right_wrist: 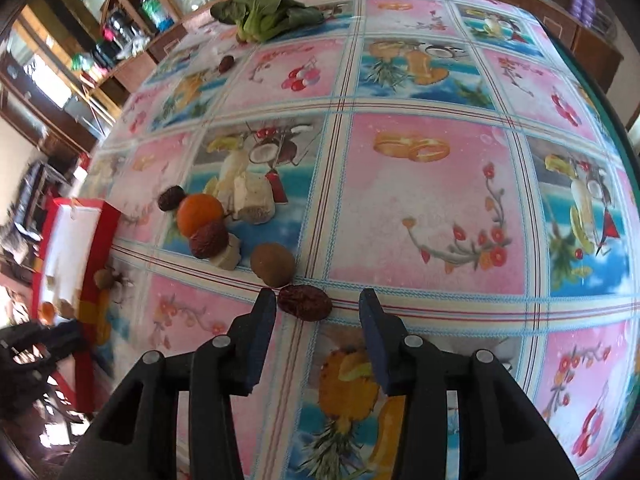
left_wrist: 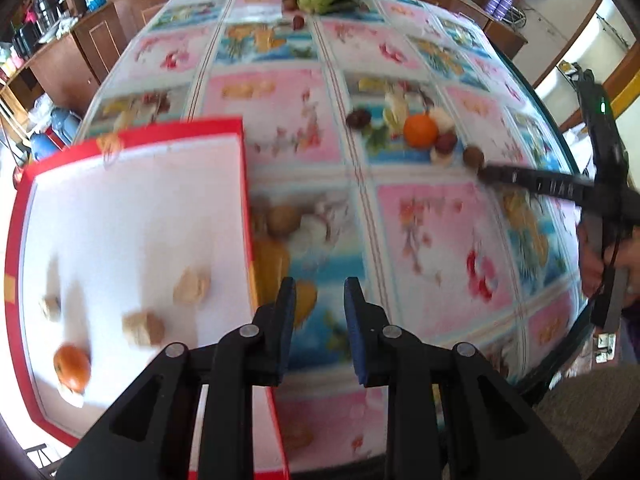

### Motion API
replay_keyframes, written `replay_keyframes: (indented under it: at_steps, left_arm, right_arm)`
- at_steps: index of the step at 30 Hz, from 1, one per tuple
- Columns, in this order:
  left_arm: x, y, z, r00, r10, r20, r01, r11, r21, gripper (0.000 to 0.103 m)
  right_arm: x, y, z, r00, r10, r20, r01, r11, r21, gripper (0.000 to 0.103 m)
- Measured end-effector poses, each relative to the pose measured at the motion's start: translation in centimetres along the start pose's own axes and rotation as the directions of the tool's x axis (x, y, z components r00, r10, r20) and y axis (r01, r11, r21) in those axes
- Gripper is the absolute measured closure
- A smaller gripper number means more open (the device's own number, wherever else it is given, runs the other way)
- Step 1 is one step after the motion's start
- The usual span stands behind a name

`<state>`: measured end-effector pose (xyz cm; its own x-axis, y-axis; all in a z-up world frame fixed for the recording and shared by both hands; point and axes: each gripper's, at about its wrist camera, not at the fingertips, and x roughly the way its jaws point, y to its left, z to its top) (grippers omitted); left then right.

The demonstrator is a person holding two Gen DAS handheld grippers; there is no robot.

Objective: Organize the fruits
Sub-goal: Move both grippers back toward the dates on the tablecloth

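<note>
A red box with a white inside [left_wrist: 132, 216] lies at the table's left and holds an orange fruit [left_wrist: 72, 366] and several pale pieces [left_wrist: 191, 286]. My left gripper [left_wrist: 320, 296] is open and empty just right of the box's rim. My right gripper [right_wrist: 318, 304] is open, its jaws on either side of a wrinkled dark red date [right_wrist: 305, 303] on the cloth, apart from it. Just beyond the date sit a brown round fruit [right_wrist: 273, 264], another dark red fruit [right_wrist: 208, 239], an orange [right_wrist: 199, 208] and a pale chunk [right_wrist: 228, 257]. The orange also shows in the left view [left_wrist: 420, 130].
A bunch of green leafy vegetable [right_wrist: 262, 10] lies at the far edge, a small dark fruit [right_wrist: 226, 64] near it. The tablecloth [right_wrist: 432, 208] is printed with fruit pictures. A brown fruit [left_wrist: 283, 220] sits beside the box. Cabinets stand beyond the table's left.
</note>
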<state>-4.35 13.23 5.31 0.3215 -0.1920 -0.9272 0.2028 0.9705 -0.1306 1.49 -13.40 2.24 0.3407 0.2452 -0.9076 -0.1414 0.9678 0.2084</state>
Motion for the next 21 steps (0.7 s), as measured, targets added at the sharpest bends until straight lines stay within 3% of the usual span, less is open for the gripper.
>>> replay_keyframes:
  at_steps: [7,10,16,19,21]
  left_arm:
    - [2.2,0.2,3.2,0.999,0.051,-0.003,-0.051,0.998,-0.027,0.076]
    - [2.7,0.5,4.2,0.996,0.084,0.025,-0.083,0.996,-0.01,0.075]
    - [2.3,1.4,3.9,1.0,-0.002,0.01,0.002,0.999,-0.038,0.075]
    - [2.2,0.2,2.4,0.993,-0.12,-0.015,0.119,0.992,-0.04,0.076]
    - [2.3,-0.5,1.4,0.987,-0.157,-0.031,0.156,0.987,-0.042,0.076]
  right_arm:
    - [0.3,1.4,-0.2,0.996,-0.088,0.004,0.087,0.986,-0.142,0.069]
    - [0.2,1.1,-0.3,0.997,-0.079,0.005,0.079,0.986,-0.15,0.069]
    - [0.0,0.2,-0.3,0.999,-0.042,-0.009,0.04,0.993,-0.109,0.07]
    - [-0.1,0.0,-0.6,1.0,-0.031,-0.006,0.03,0.995,-0.097,0.07]
    - [-0.1,0.1,-0.5,0.999,-0.034,-0.006,0.033,0.994,-0.1,0.07]
